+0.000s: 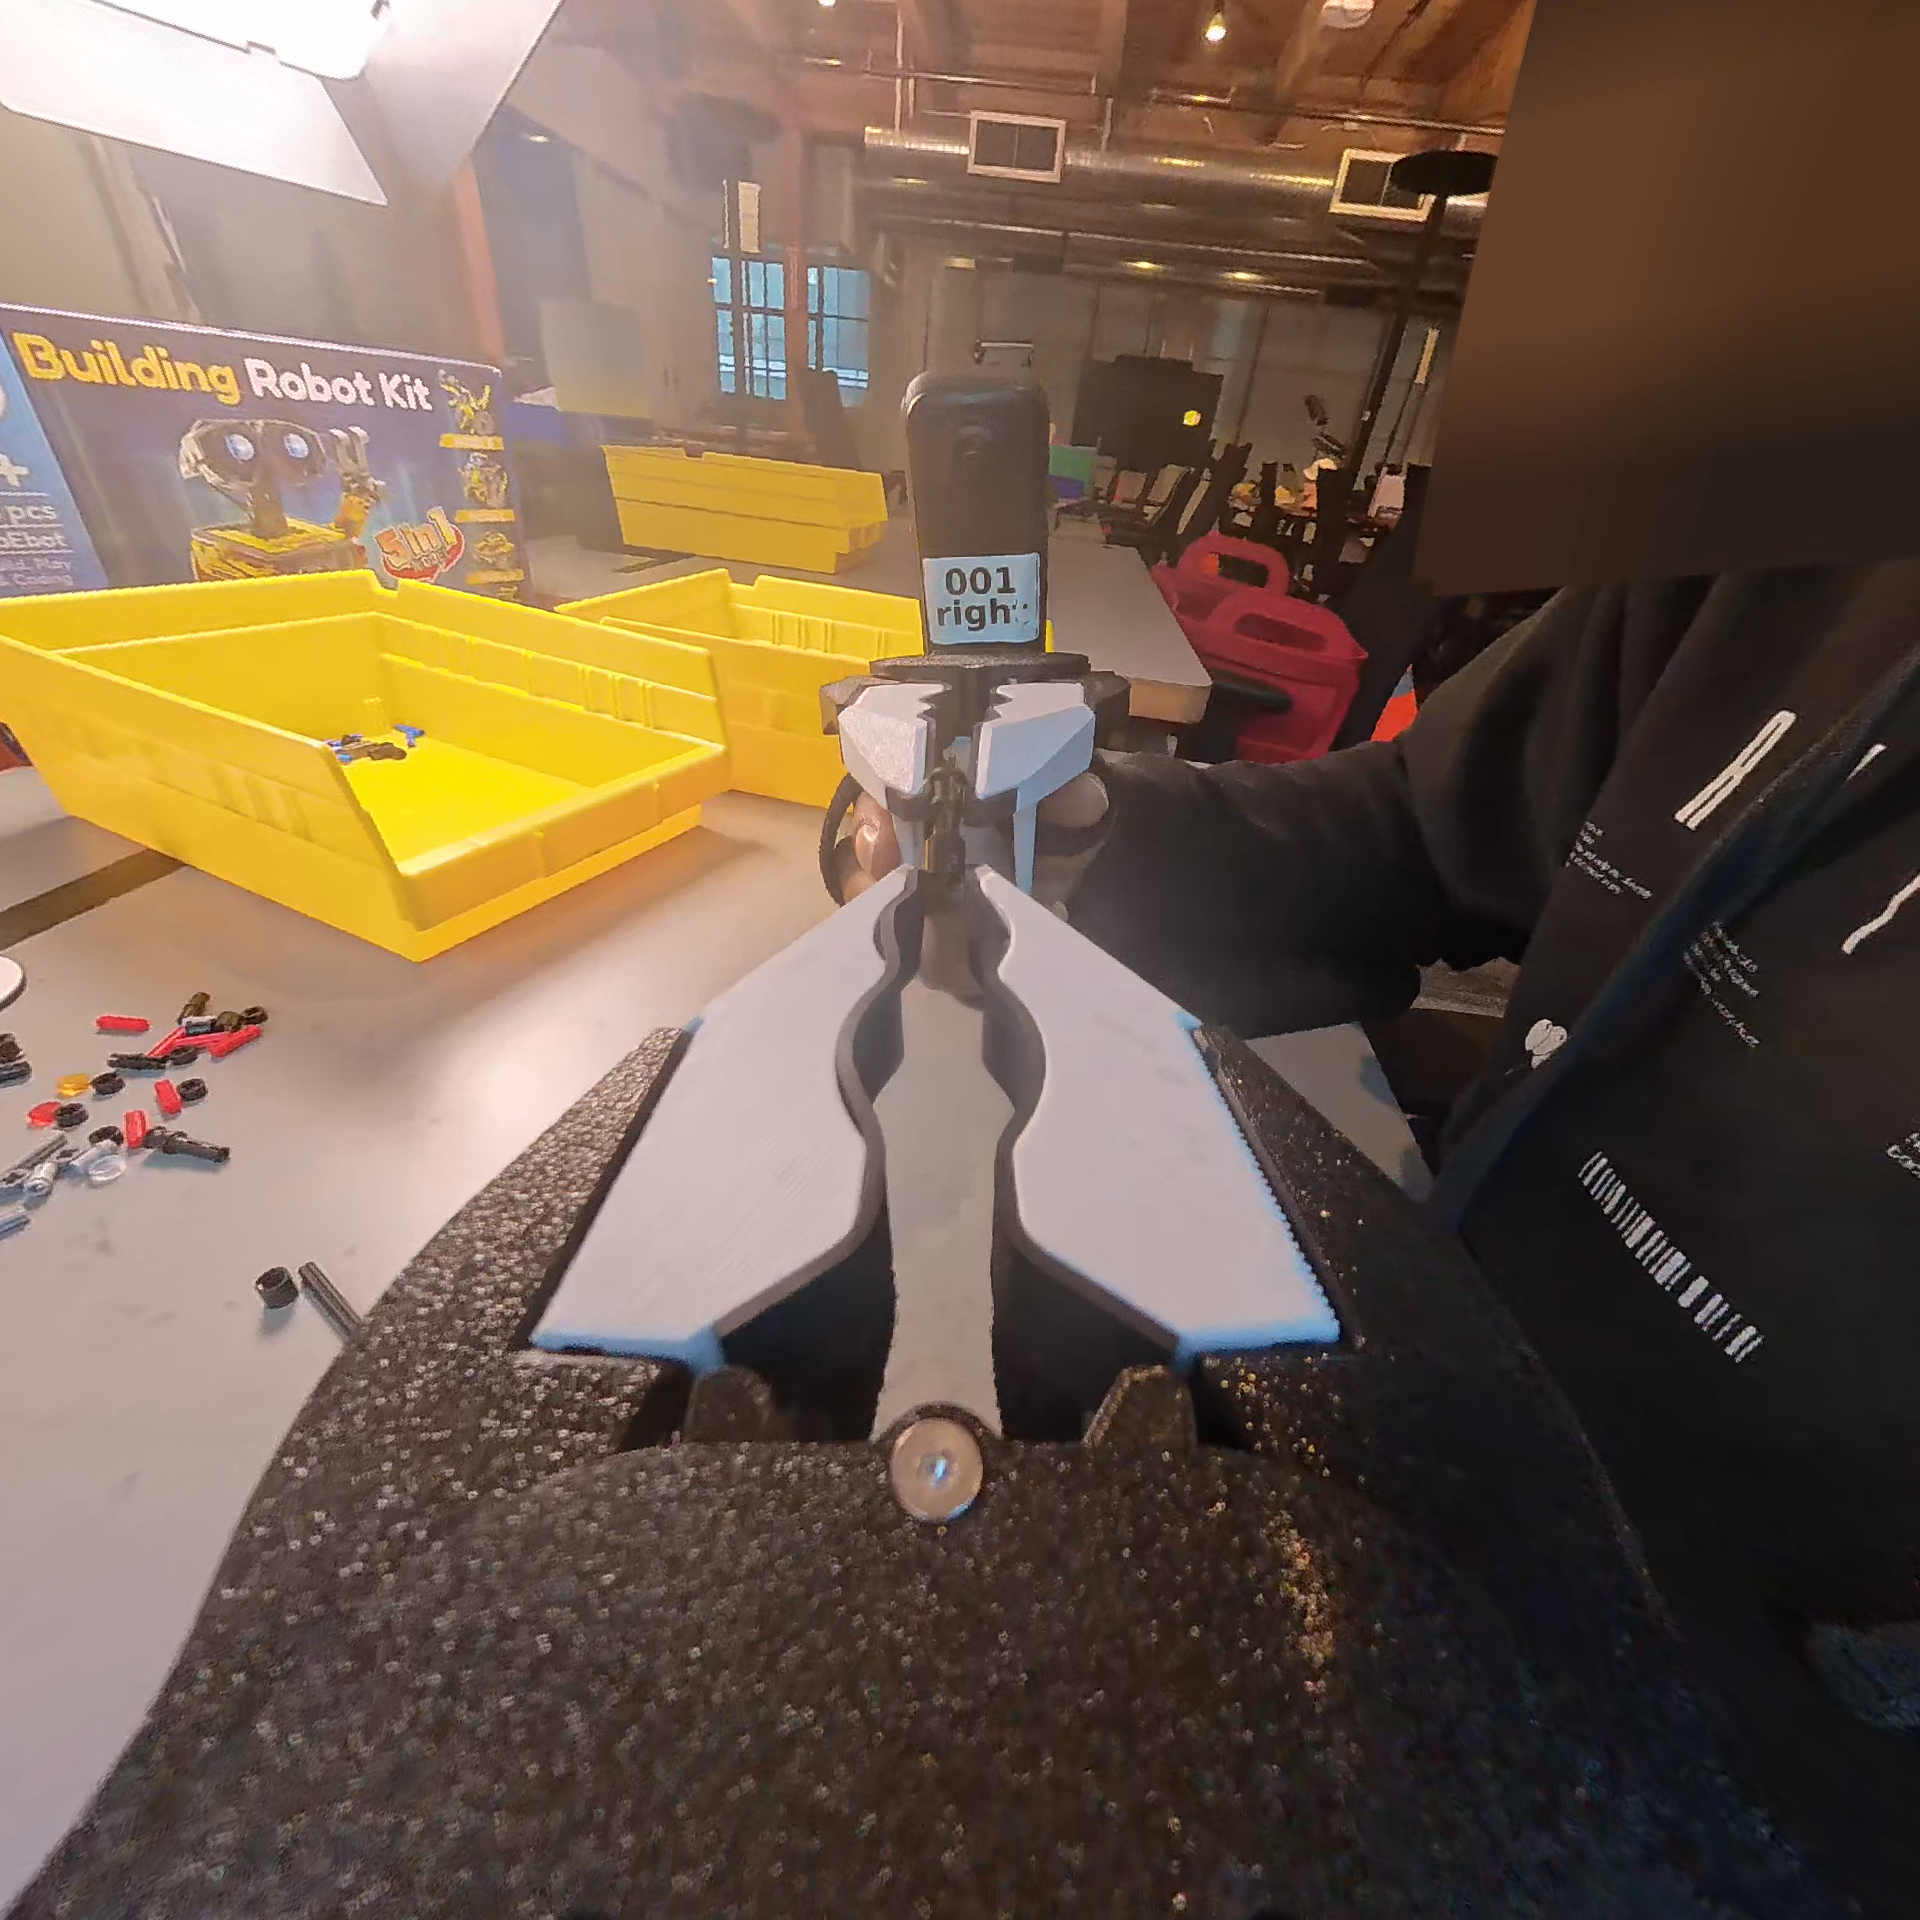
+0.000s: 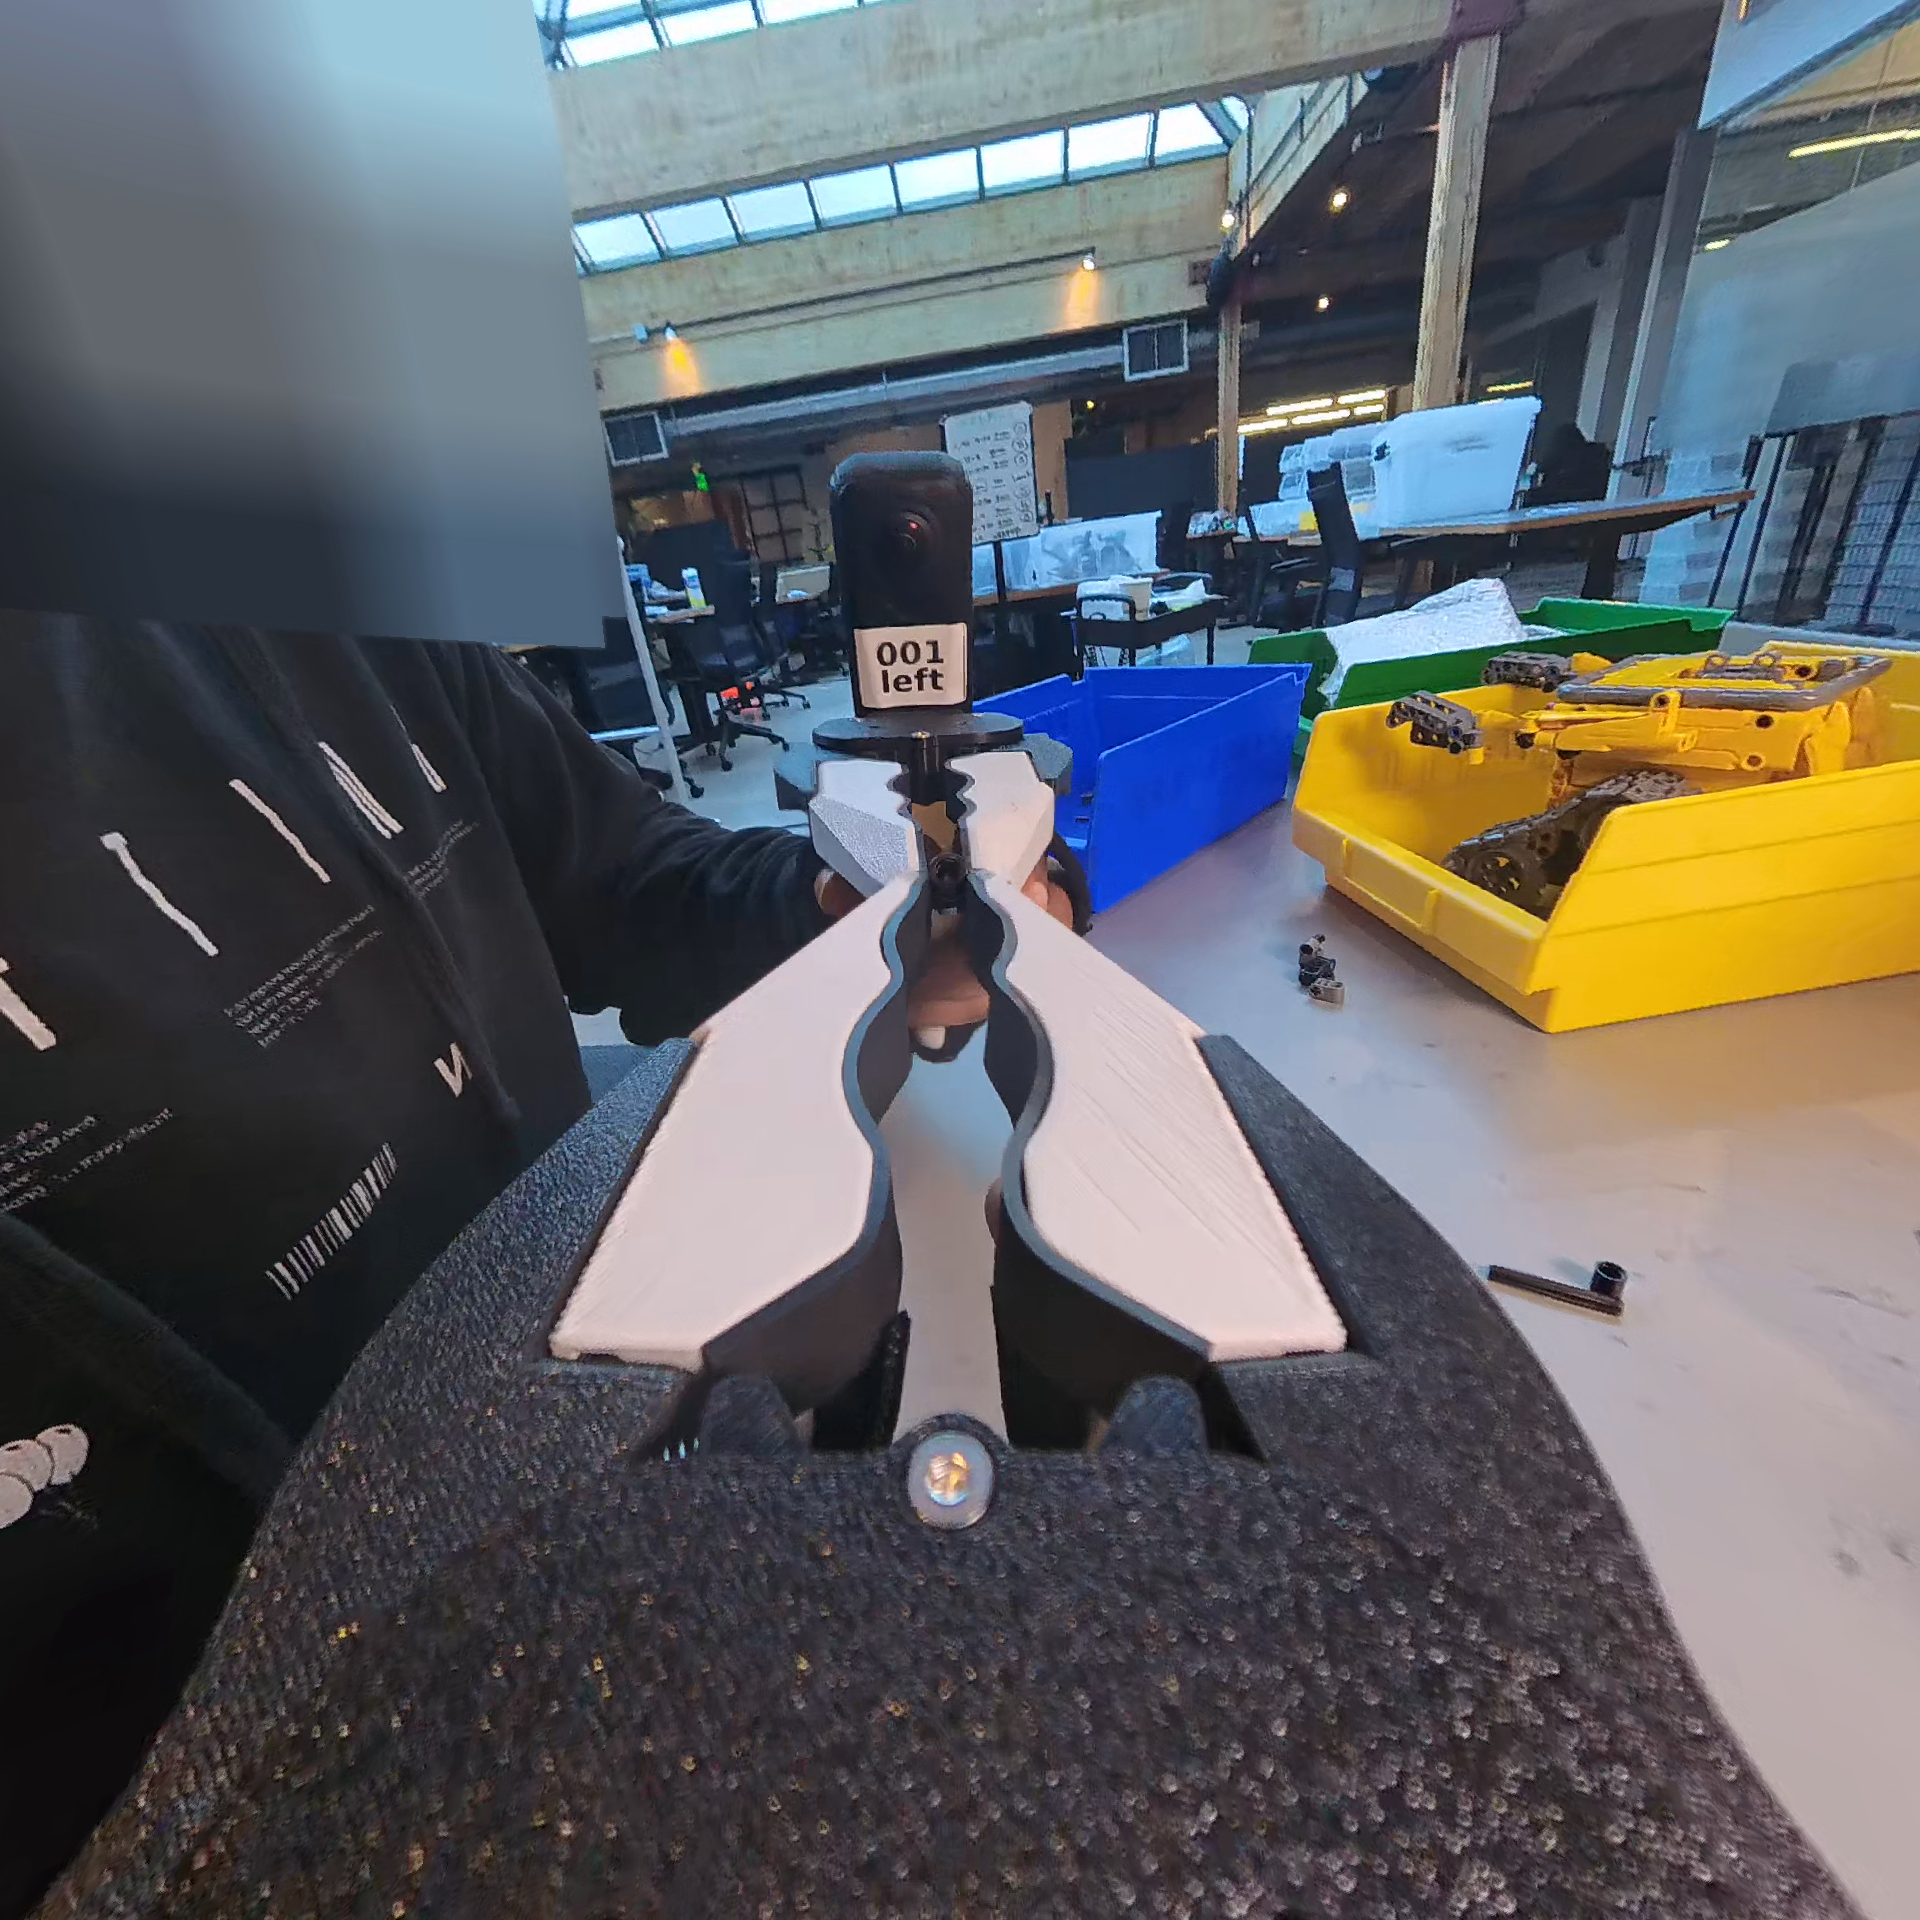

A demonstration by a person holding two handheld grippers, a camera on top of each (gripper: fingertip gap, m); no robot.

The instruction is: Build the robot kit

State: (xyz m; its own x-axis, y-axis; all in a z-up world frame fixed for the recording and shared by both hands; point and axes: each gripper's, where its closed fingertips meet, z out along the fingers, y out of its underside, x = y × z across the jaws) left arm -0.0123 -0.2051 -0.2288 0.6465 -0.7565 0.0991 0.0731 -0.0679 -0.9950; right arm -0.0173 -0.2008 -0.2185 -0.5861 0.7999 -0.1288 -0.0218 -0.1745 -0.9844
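Observation:
My two grippers meet tip to tip above the grey table (image 1: 436, 1122). My left gripper (image 1: 945, 875) has its white fingers drawn together on a small black part (image 1: 943, 821). In that view the right gripper (image 1: 961, 748) faces me and pinches the same part from the far side. In the right wrist view my right gripper (image 2: 945, 885) is shut on the small black part (image 2: 945, 869), with the left gripper (image 2: 940, 821) opposite it. A person's hand holds each far gripper from behind. The part's shape is mostly hidden between the tips.
A yellow bin (image 1: 416, 862) holds a few small pieces, with a second yellow bin and a kit box (image 1: 260, 457) behind. Loose red and black pieces (image 1: 156, 1060) lie left. A yellow bin (image 2: 1714, 914) holds a built yellow model (image 2: 1662, 748); a blue bin (image 2: 1174, 769) stands beyond. A black pin (image 2: 1553, 1288) lies right. My two grippers' fingertips are within a few centimetres of each other. From either gripper's tips it is about 20 cm to the black pin (image 2: 1553, 1288). The left camera catches it too, in the left wrist view (image 1: 329, 1299).

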